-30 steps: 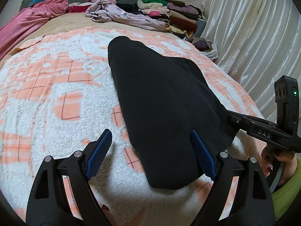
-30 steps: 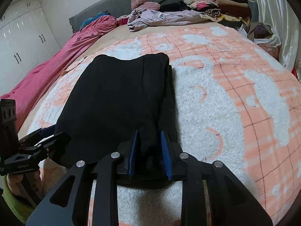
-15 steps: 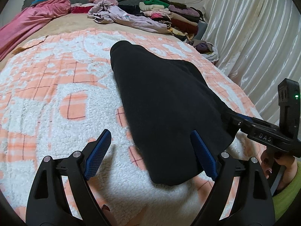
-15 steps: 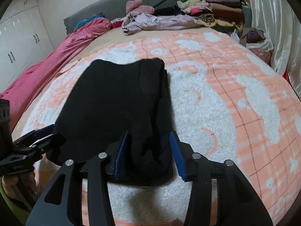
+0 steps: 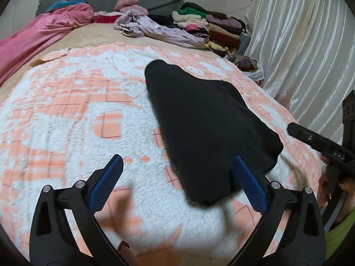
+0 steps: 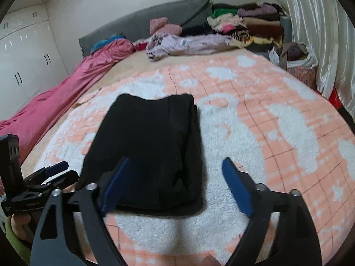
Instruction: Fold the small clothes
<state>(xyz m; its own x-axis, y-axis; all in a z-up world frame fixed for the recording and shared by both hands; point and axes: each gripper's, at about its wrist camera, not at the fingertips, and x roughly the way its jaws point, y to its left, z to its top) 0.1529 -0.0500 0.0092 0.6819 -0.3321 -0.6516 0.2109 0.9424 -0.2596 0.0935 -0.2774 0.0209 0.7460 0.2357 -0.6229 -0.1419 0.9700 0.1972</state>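
A folded black garment (image 5: 206, 122) lies flat on the orange-and-white fleece blanket (image 5: 77, 115). My left gripper (image 5: 176, 157) hovers over its near left corner with its jaws opening wide. The right pad (image 5: 248, 181) stands in front of the cloth edge, and neither pad presses on it. In the right wrist view the black garment (image 6: 150, 144) has its thick folded edge on the right. My right gripper (image 6: 176, 160) is above its near edge, jaws opening, pads clear of the cloth. Each view shows the other gripper: the right gripper (image 5: 319, 141), the left gripper (image 6: 55, 170).
Stacked folded clothes (image 5: 213, 26) and a crumpled lilac garment (image 5: 155, 28) lie at the bed's far end. A pink duvet (image 5: 44, 31) runs along the left side. A shiny curtain (image 5: 299, 44) and a bag of clothes (image 5: 250, 66) are at the right. White wardrobes (image 6: 22, 55) stand left.
The right gripper let go of the garment's near edge, spread wide and lifted back. The left gripper widened a little and drew back. The garment stays flat.
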